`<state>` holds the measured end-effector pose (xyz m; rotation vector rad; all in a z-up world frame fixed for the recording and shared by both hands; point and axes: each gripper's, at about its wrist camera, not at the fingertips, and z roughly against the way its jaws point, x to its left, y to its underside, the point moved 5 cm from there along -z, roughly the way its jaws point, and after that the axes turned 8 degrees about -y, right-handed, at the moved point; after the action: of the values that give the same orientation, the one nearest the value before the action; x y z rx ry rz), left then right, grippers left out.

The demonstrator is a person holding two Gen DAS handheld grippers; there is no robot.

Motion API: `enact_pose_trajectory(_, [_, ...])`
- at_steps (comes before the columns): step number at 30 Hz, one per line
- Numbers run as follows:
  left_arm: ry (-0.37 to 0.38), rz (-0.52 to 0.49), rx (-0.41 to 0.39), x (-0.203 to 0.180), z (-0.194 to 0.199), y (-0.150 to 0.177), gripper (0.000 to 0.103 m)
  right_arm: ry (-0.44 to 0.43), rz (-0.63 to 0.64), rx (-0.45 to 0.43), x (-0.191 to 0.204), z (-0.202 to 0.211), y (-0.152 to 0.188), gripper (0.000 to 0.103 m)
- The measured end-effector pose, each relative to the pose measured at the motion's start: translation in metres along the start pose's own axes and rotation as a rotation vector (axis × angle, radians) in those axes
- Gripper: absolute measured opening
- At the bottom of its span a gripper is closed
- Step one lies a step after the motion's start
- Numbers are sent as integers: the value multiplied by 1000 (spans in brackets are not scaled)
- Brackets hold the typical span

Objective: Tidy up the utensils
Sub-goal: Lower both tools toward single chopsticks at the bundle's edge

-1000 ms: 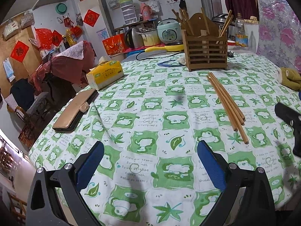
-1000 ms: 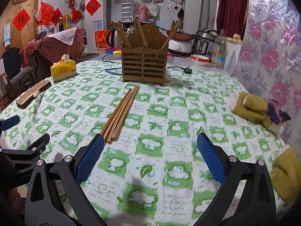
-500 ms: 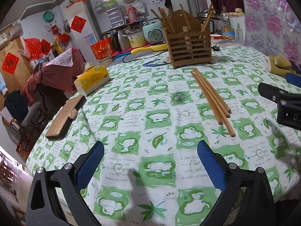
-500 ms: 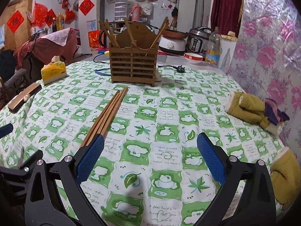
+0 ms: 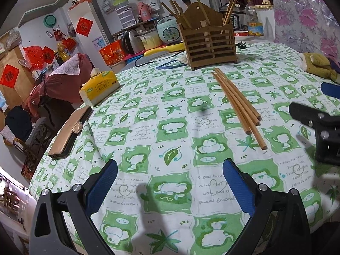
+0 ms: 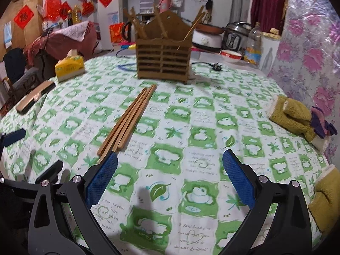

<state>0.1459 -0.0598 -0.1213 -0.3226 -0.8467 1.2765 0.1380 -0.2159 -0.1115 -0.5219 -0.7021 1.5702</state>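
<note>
Several wooden chopsticks (image 5: 238, 104) lie side by side on the green-and-white tablecloth, also in the right wrist view (image 6: 129, 118). A slatted wooden utensil holder (image 5: 209, 44) stands at the far side with chopsticks sticking out; it also shows in the right wrist view (image 6: 163, 62). My left gripper (image 5: 170, 186) is open and empty, near the table's front, left of the chopsticks. My right gripper (image 6: 169, 177) is open and empty, its left finger just short of the chopsticks' near ends.
A yellow tissue pack (image 5: 98, 88) and a brown wallet-like case (image 5: 69, 131) lie at the left. Yellow cloths (image 6: 294, 114) lie at the right. A plug and cable (image 6: 214, 67) lie beside the holder. Kitchen appliances stand behind the table.
Both grippers have moved forward over the table toward the chopsticks and holder. The right gripper's left finger has come close to the chopsticks' near ends. Both stay open.
</note>
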Motion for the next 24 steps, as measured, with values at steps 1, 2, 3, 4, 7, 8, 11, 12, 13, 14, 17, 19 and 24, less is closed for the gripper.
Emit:
enact_pose_trajectory(1, [1,2,1,1,-1,0,97,-3,7,6,2,-1,1,96])
enact_pose_trajectory(2, [2,4,3,2,-1,0,97,-7,13,11,3,-2,2,96])
enact_pose_trajectory(3, [2,7,5,3,-2,1,97,-12,17,20,4,-3,2,96])
enact_pose_trajectory(4, [1,9,6,3,-3,1,97,-20,19,32,6,-5,3,96])
enact_pose_trajectory(7, [-2,13,8,6,-5,2,97,-46,15,65,9,-10,5,96])
enact_pose_trajectory(8, [-4,14,8,7,-6,2,97,-55,11,77,10,-12,5,96])
enact_pose_trajectory(11, [-3,16,10,8,-6,4,97,-86,2,117,14,-19,5,96])
enact_pose_trajectory(12, [-2,17,11,8,-7,4,97,-101,3,139,16,-23,4,96])
enact_pose_trajectory(13, [-2,17,13,9,-7,5,97,-106,9,154,18,-26,4,96])
enact_pose_trajectory(14, [-1,17,15,9,-8,6,97,-108,18,169,21,-29,3,96])
enact_pose_trajectory(17, [10,24,24,12,-11,7,97,-91,43,200,24,-38,1,96])
enact_pose_trajectory(19, [23,29,30,13,-12,7,97,-76,37,210,19,-43,-1,96])
enact_pose_trajectory(24, [90,22,42,7,-11,7,97,63,-23,154,-19,-41,-9,94])
